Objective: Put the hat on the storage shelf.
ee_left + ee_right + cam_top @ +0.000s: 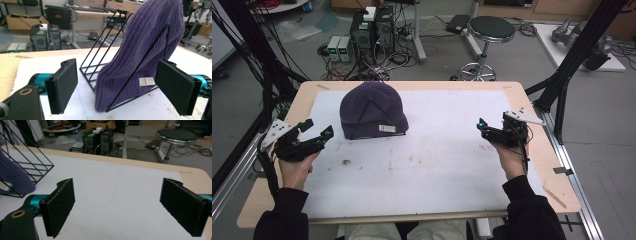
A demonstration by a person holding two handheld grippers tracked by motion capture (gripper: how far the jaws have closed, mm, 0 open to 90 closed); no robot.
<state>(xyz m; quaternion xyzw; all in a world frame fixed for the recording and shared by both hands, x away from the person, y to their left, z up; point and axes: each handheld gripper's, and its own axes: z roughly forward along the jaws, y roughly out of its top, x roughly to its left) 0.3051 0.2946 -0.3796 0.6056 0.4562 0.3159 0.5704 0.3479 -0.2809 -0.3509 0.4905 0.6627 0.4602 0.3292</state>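
Both grippers, left (318, 131) and right (482, 125), gaped wide, empty. Purple knitted beanie (372, 110) draped over black wire rack (100, 60); tugging might topple it.

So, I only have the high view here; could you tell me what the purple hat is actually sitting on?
Observer: The purple hat is draped over a black wire rack with slanted triangular frames; from above the knit hides most of it.
Operator: Thank you. Are the left gripper's jaws open?
Observer: Yes, the left gripper is wide open, and the hat stands between its pads in the left gripper view, farther off and untouched.
Operator: And the right one?
Observer: The right gripper is also wide open, with bare white mat between its pads; the rack's edge shows at the far left of the right gripper view.
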